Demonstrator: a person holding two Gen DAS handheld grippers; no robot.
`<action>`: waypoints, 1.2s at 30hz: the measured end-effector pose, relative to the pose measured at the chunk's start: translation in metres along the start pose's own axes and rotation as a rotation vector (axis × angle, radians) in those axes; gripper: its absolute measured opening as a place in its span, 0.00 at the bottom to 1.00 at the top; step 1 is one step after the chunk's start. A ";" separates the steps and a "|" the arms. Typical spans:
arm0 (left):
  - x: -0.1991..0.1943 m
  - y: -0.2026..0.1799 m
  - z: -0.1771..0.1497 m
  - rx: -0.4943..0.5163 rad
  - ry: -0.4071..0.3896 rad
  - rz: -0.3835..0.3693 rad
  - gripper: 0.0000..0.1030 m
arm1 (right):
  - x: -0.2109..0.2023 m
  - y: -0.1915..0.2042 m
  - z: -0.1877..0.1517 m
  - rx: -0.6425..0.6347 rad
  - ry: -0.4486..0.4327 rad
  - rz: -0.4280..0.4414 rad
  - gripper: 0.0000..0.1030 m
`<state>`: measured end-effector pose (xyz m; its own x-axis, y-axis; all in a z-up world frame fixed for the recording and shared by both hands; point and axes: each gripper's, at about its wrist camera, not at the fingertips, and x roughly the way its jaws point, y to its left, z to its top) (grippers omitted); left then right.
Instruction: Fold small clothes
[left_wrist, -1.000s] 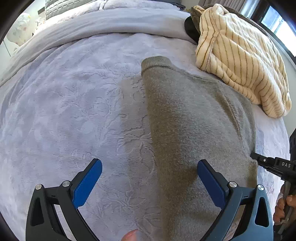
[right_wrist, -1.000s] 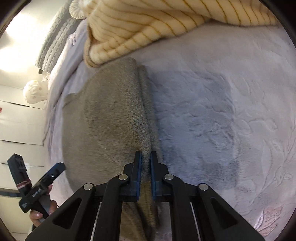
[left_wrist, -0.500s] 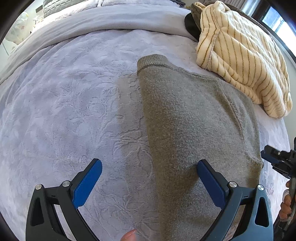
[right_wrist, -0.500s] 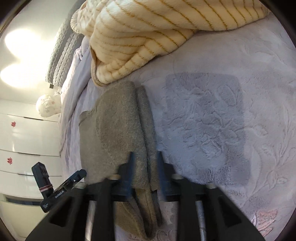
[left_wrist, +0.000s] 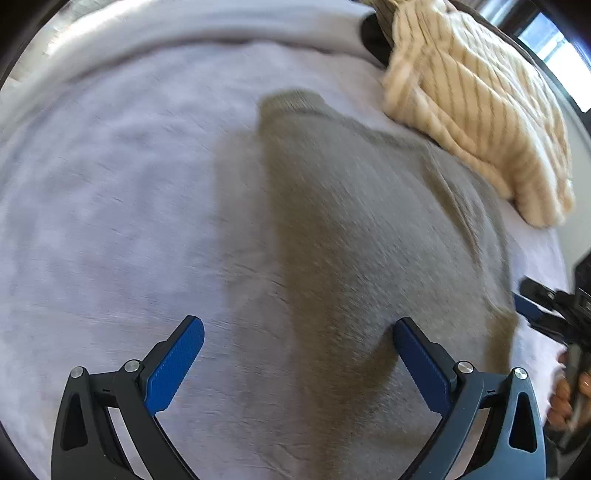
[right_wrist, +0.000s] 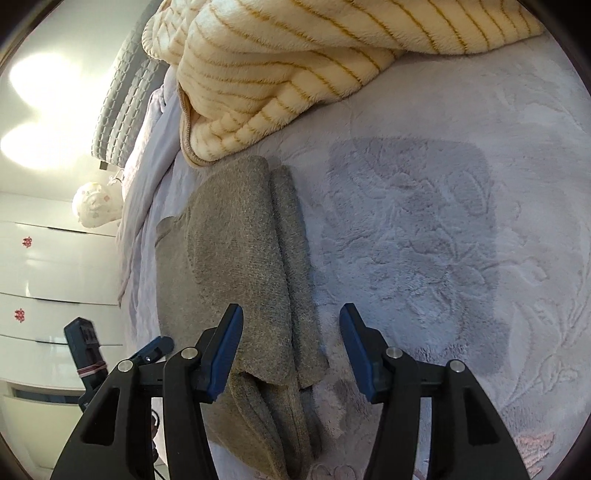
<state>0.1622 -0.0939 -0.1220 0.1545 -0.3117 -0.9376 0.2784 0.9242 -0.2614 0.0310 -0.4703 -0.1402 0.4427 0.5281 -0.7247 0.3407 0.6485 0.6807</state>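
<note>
One grey-olive knit sweater (right_wrist: 243, 258) lies folded lengthwise on a pale lilac plush bedspread (right_wrist: 461, 258) embossed with flowers and leaves. The knit is fuzzy and fine-ribbed at the collar, with two long layered folds running away from the right gripper (right_wrist: 291, 332). That gripper's jaws are opening: its blue ribbed pads (right_wrist: 225, 350) stand apart on either side of the sweater's near folded edge, which lies between them without being pressed. The left gripper (left_wrist: 299, 354) is spread wide and holds nothing; its right-hand pad hovers over the sweater's body, its left-hand pad over bare bedspread. Beyond the sweater, farther from both grippers, one cream fleece blanket (right_wrist: 295, 74) with thin mustard stripes is heaped in soft ridges, its edge touching the sweater's far end.
</note>
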 end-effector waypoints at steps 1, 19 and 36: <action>0.001 0.001 0.001 -0.009 0.007 -0.014 1.00 | 0.002 -0.001 0.001 0.001 0.008 0.009 0.58; 0.042 -0.023 0.027 -0.045 0.015 -0.181 1.00 | 0.056 -0.003 0.032 0.014 0.157 0.139 0.60; 0.058 -0.032 0.030 -0.064 -0.008 -0.191 1.00 | 0.076 0.016 0.034 -0.118 0.212 0.191 0.64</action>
<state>0.1900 -0.1483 -0.1608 0.1123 -0.4845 -0.8676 0.2427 0.8600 -0.4489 0.0983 -0.4384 -0.1804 0.3019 0.7411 -0.5997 0.1635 0.5794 0.7984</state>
